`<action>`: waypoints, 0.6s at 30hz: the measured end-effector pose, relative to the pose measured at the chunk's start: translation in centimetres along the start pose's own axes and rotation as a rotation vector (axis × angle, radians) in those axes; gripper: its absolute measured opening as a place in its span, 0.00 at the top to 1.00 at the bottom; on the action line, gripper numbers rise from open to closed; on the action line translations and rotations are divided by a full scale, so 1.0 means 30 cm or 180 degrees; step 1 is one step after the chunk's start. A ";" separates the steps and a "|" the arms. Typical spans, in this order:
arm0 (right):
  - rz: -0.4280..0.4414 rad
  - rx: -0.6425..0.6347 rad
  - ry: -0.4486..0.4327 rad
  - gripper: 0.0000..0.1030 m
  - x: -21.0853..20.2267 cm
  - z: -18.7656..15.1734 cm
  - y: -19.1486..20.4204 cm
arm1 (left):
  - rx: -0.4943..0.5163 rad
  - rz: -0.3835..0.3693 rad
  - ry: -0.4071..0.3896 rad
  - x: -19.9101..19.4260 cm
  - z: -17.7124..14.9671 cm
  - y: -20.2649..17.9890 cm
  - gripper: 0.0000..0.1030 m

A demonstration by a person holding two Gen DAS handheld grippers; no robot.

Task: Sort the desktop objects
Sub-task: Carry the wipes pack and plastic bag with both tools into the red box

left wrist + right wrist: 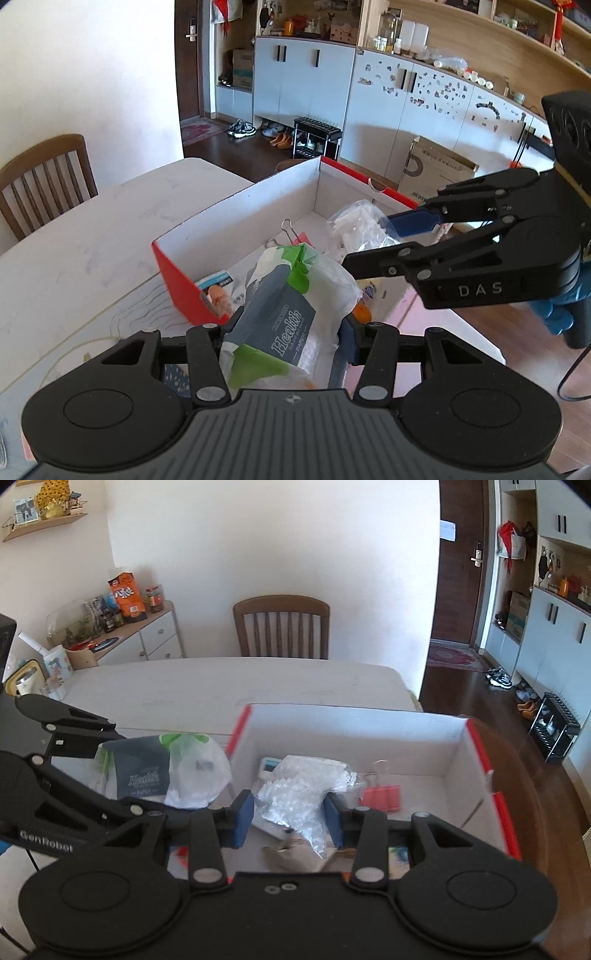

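Observation:
My left gripper (284, 339) is shut on a pack of Health tissue paper (284, 314) and holds it at the near left edge of a red box with white inside (255, 218). The pack also shows in the right wrist view (155, 771), left of the box (354, 723). My right gripper (290, 818) is open over the box, its blue pads on either side of a clear bag of small white pieces (303, 794). In the left wrist view that gripper (373, 240) reaches in from the right beside the bag (358, 225). A red binder clip (382, 794) lies in the box.
The box stands on a white table (207, 686) near its edge. A wooden chair (282, 627) stands at the far side. A side cabinet with jars and cartons (122, 624) is at the left. Small cards and an orange item (218, 291) lie in the box.

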State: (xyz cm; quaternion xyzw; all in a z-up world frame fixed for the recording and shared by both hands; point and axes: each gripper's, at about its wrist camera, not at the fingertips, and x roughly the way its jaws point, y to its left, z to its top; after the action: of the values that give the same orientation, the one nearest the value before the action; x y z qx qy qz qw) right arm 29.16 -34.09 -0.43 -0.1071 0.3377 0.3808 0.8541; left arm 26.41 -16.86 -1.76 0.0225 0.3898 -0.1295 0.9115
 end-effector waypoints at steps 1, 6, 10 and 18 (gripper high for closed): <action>-0.0009 -0.0005 0.0004 0.61 0.004 0.002 -0.017 | 0.0012 0.0021 0.0008 0.013 0.009 -0.003 0.53; -0.0032 -0.0018 0.0059 0.61 0.038 0.005 -0.091 | 0.0067 0.0076 0.0087 0.088 0.050 -0.023 0.53; -0.0025 0.0010 0.0168 0.61 0.095 0.014 -0.153 | 0.0179 0.0191 0.0160 0.165 0.085 -0.043 0.53; 0.0039 -0.0060 0.0307 0.61 0.206 0.000 -0.208 | 0.0216 0.0300 0.0367 0.301 0.162 -0.017 0.53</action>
State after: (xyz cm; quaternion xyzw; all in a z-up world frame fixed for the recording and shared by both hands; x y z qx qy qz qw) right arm 36.64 -34.79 -4.95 -0.1313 0.3756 0.3836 0.8334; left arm 35.68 -20.02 -4.83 0.0790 0.4355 -0.0981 0.8913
